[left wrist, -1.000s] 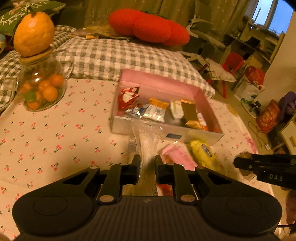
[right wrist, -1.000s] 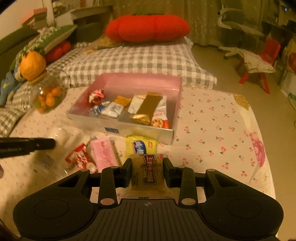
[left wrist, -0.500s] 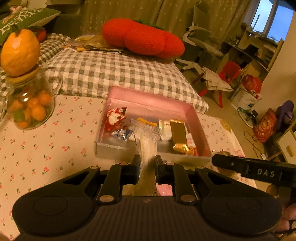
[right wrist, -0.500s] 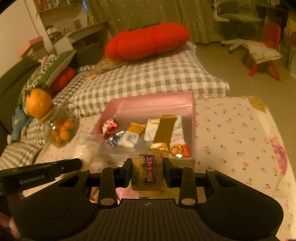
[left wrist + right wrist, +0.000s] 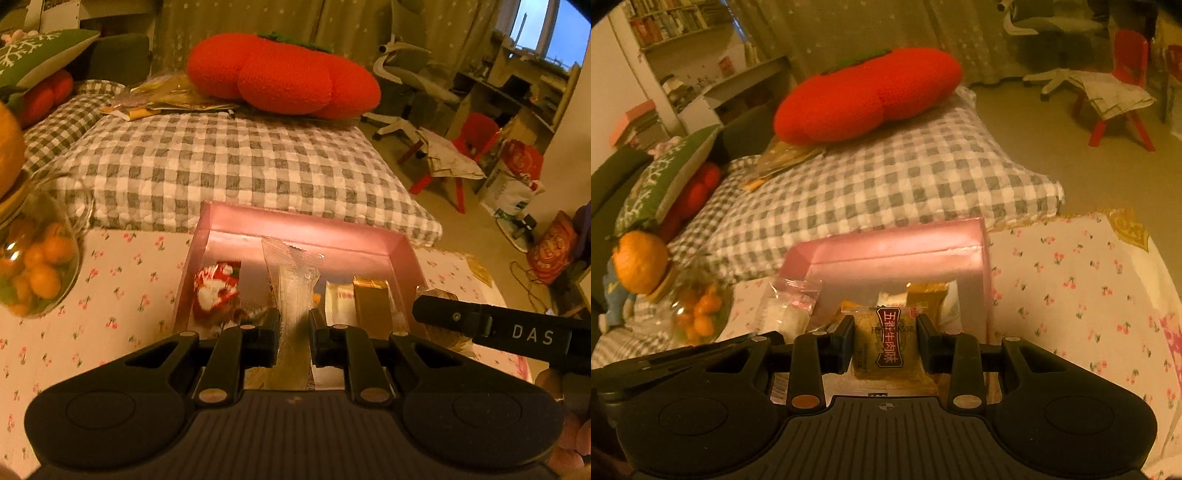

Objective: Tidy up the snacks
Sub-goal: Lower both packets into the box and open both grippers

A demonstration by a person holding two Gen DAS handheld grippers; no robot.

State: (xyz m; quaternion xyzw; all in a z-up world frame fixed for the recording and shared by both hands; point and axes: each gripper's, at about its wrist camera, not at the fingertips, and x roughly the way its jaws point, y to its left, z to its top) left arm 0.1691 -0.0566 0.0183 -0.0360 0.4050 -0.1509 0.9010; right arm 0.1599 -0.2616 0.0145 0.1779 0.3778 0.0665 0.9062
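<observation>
My left gripper [image 5: 294,325] is shut on a clear plastic snack bag [image 5: 295,280], which hangs over the pink box [image 5: 295,225]. Inside the box lie a red-and-white wrapped candy [image 5: 216,288], a white packet [image 5: 338,299] and a gold bar [image 5: 371,299]. My right gripper [image 5: 886,332] is shut on a tan snack packet with a dark label [image 5: 890,347], just before the pink box [image 5: 897,254]. The clear bag [image 5: 786,306] shows at the box's left in the right wrist view. The right gripper's finger [image 5: 491,328] crosses the left wrist view at right.
A glass jar of small oranges [image 5: 33,266] with an orange-shaped lid [image 5: 641,266] stands left on the cherry-print cloth [image 5: 1071,288]. A checked cushion [image 5: 229,166] and red plush pillow [image 5: 284,74] lie behind the box. Chairs and bags are on the floor at right.
Both grippers have moved forward with their packets, from over the loose snacks before the box to the box itself. The box now looks larger and nearer in both views.
</observation>
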